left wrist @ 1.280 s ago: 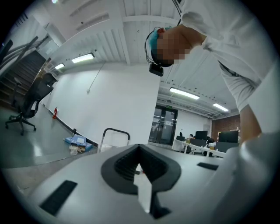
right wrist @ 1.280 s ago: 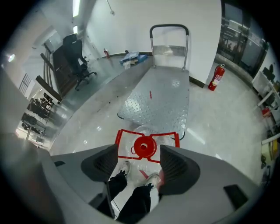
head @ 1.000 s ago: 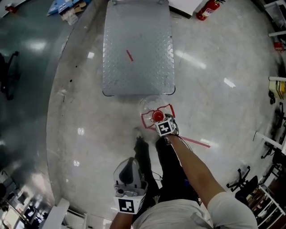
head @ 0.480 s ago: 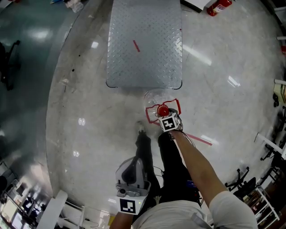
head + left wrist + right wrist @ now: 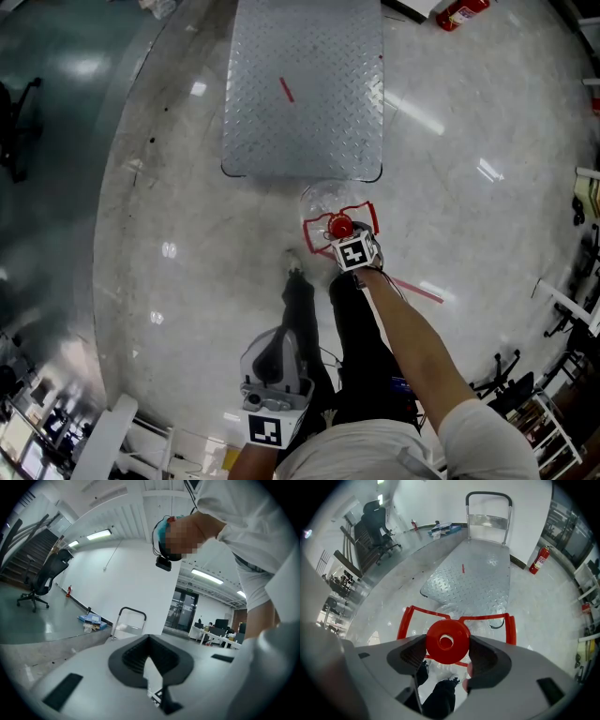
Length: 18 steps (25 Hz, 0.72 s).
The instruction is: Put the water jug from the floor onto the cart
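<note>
My right hand-held gripper (image 5: 446, 656) clamps the water jug (image 5: 323, 202) by its red cap (image 5: 446, 638); my left hand-held gripper (image 5: 157, 693) is closed, empty. I'd lift it plumb toward the cart (image 5: 302, 84) at 12 o'clock.

Glossy grey floor (image 5: 487, 112); red fire extinguisher (image 5: 539, 559); black office chair (image 5: 377, 523).
</note>
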Motion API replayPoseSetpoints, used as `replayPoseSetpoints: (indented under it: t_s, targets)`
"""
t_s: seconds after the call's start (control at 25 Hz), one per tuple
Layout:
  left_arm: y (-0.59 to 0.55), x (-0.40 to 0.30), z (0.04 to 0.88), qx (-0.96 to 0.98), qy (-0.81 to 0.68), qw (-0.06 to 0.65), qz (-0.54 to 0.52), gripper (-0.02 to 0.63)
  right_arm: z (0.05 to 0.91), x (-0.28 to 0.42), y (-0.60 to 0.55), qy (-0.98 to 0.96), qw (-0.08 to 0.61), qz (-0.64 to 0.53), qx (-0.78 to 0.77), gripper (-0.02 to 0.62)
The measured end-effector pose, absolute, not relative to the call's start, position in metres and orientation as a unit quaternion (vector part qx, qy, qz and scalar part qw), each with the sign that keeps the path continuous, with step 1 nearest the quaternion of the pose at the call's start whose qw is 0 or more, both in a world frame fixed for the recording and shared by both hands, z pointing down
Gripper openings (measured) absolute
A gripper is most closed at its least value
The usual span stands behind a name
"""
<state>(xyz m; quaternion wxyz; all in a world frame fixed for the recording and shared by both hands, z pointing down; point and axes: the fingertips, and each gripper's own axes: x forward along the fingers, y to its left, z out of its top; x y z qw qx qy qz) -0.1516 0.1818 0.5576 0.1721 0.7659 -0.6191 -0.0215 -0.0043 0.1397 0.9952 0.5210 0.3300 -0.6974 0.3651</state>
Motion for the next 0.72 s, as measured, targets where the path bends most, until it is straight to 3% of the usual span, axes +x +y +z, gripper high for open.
replayPoseSetpoints:
  t_s: [0.36, 0.72]
  targets:
    - [0.181, -0.147, 0.550, 0.767, -0.623, 0.150, -0.023, 0.003, 0.971, 0.006, 0.157, -0.706, 0.527, 0.358, 0.311, 0.281]
    - [0.163, -0.116, 0.493, 0.766, -0.633, 0.109, -0.036, 0.003, 0.874, 0.051, 0.139, -0.716, 0.514, 0.358, 0.308, 0.279]
